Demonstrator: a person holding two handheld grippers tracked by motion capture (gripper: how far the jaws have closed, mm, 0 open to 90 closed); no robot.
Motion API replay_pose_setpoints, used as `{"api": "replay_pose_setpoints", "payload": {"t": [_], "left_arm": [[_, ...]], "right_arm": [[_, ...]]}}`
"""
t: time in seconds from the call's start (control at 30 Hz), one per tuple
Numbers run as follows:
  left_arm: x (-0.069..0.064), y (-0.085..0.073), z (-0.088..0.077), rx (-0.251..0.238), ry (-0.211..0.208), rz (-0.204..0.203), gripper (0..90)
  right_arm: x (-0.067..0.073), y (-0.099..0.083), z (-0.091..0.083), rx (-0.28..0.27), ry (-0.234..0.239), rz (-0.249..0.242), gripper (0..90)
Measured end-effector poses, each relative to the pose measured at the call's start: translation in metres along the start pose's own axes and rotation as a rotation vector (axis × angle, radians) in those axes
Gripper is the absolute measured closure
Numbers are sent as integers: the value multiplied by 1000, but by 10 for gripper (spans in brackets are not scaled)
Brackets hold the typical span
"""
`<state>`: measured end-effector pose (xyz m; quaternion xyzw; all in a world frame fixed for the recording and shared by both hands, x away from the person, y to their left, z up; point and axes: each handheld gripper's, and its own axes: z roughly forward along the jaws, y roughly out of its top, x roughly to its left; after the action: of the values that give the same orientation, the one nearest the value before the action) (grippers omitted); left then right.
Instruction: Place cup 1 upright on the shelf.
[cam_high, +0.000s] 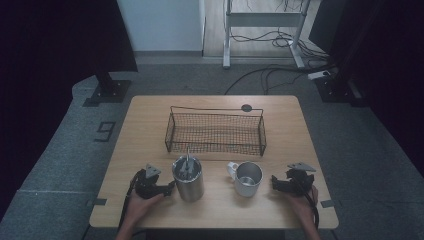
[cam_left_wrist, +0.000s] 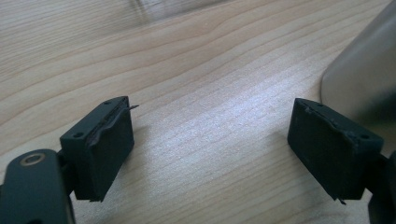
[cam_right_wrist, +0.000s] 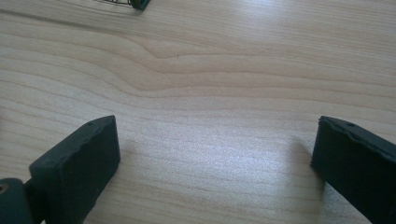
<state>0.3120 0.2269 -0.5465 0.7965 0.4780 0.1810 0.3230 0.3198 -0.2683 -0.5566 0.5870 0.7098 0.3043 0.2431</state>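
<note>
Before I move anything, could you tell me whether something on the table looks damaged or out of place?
Only small wear: the left gripper has pad edges that look frayed and peeling. The steel canister, the mug and the wire basket all stand upright, and nothing is spilled.

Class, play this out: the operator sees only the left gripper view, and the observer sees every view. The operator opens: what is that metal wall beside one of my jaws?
Observer: A tall steel canister, with metal pieces sticking up out of it.
Operator: What stands beyond it?
Observer: A steel mug, apart from the canister, its handle towards it.
Operator: And the other gripper?
Observer: The right gripper is open, with bare table between its jaws.
</note>
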Motion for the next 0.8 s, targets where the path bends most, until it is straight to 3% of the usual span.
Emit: {"api": "replay_pose_setpoints", "payload": {"t": [0.17,0.37,0.53,0.8], "left_arm": [[2,0,0,-2,-20,-6,122],[0,-3,-4,-11,-43,18,110],[-1,-1,-14,-74,-43,17,142],[-2,4,-33,-147,-104,-1,133]], "right_arm": [[0,0,0,3,-8,9,0],[-1,-1,-1,2,-6,8,1],[-2,-1,-1,3,-14,12,3],[-2,-2,-2,1,-14,13,7]]}}
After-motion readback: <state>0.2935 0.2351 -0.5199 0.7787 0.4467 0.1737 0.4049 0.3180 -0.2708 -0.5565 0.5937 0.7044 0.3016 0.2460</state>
